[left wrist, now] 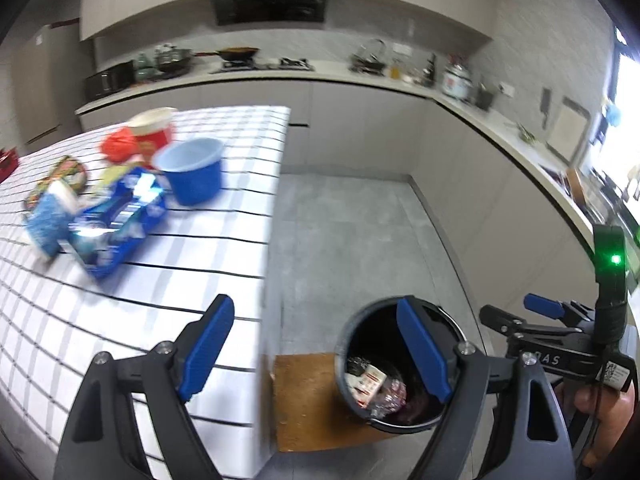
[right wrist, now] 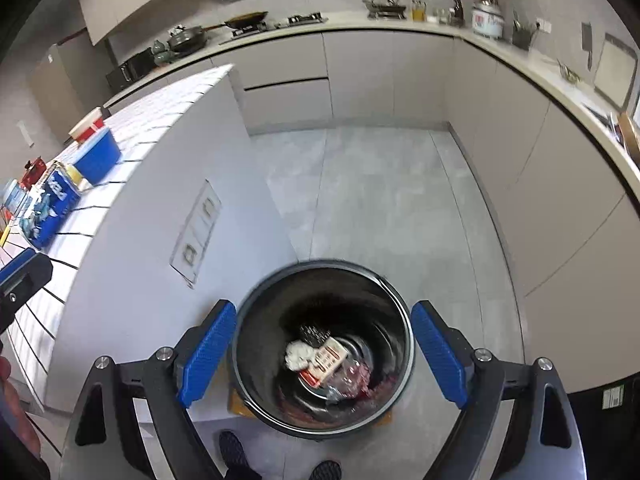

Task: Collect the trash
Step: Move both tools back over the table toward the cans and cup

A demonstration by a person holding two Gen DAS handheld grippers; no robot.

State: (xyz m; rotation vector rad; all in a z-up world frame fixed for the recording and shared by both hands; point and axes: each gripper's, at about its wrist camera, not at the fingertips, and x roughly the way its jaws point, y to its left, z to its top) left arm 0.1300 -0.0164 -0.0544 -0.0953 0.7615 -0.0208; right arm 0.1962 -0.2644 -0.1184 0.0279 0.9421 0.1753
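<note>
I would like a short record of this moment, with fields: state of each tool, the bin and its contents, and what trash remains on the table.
left tool: open, holding nothing, over the table edge
right tool: open, holding nothing, directly above the bin
bin: dark round bin on the floor beside the table, standing on a brown board
bin contents: a red and white carton, a white crumpled piece, clear wrapping
table: white grid cloth
remaining on table: blue cup, blue packet, red-and-white cup, red crumpled item
</note>
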